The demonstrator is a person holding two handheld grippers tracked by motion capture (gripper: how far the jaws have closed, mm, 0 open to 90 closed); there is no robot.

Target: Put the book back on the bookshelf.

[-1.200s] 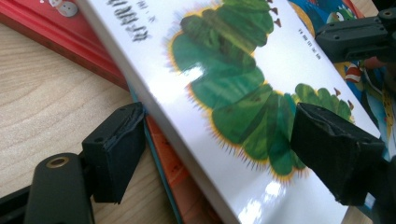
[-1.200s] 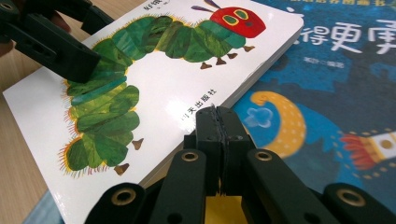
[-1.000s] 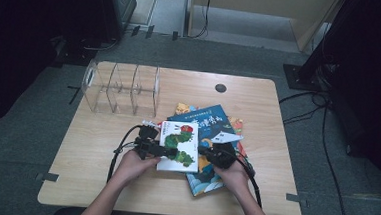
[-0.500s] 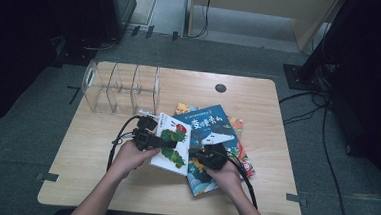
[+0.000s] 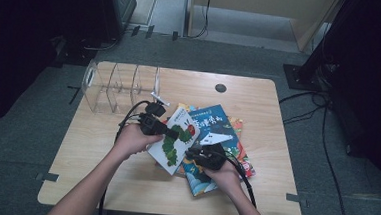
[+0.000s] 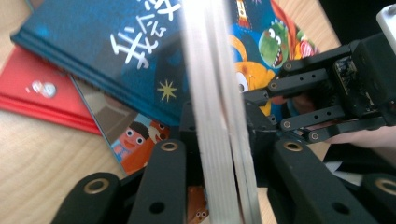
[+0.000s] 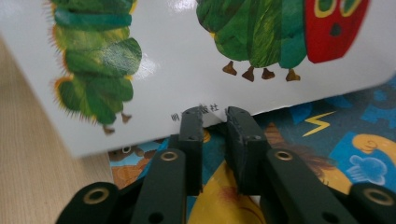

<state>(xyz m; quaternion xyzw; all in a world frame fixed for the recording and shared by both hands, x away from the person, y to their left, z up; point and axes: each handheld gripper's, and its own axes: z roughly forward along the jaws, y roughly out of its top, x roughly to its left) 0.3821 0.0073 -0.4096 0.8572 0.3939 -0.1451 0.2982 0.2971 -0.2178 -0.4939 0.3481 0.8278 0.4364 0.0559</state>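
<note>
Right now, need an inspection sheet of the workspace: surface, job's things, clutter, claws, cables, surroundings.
Surface: light wooden table, round dark grommet near the far edge.
Job's things: white caterpillar book lifted and tilted over the book pile; blue book tops the pile, red book at the bottom.
Clutter: clear divider rack at the far left of the table.
Claws: left claw clamps the caterpillar book's edge, jaws just closed in; right claw at the book's lower edge, jaws just opening, a narrow gap between them, book not pinched.
Cables: black cables trail from the left claw; more on the floor at right.
Surroundings: grey carpet, dark equipment at both sides.
</note>
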